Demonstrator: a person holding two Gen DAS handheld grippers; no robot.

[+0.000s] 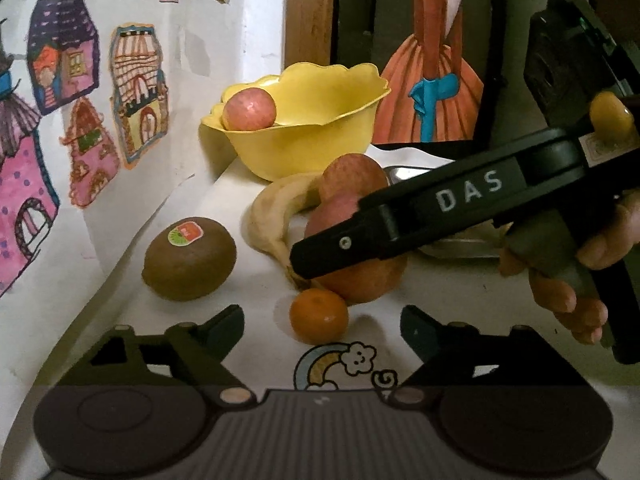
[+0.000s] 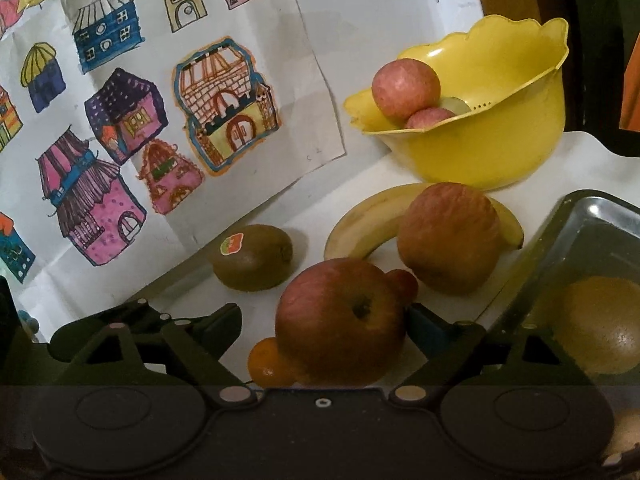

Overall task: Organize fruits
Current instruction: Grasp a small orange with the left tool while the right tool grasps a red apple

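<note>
On the white tabletop, a red apple (image 2: 340,320) sits between the fingers of my right gripper (image 2: 324,322), which is open around it. The left wrist view shows that gripper (image 1: 320,252) from the side, crossing in front of the same apple (image 1: 360,280). My left gripper (image 1: 322,328) is open, and a small tangerine (image 1: 319,315) lies untouched between its fingertips. A kiwi (image 1: 189,258) with a sticker lies to the left. A banana (image 2: 368,220) and a second apple (image 2: 448,236) lie behind. The yellow bowl (image 2: 480,152) holds two apples (image 2: 404,88).
Paper drawings of houses (image 2: 160,120) cover the wall on the left. A metal tray (image 2: 592,220) at the right holds an orange (image 2: 600,328). A framed painting (image 1: 432,60) stands behind the bowl. A hand (image 1: 560,276) grips the right gripper's handle.
</note>
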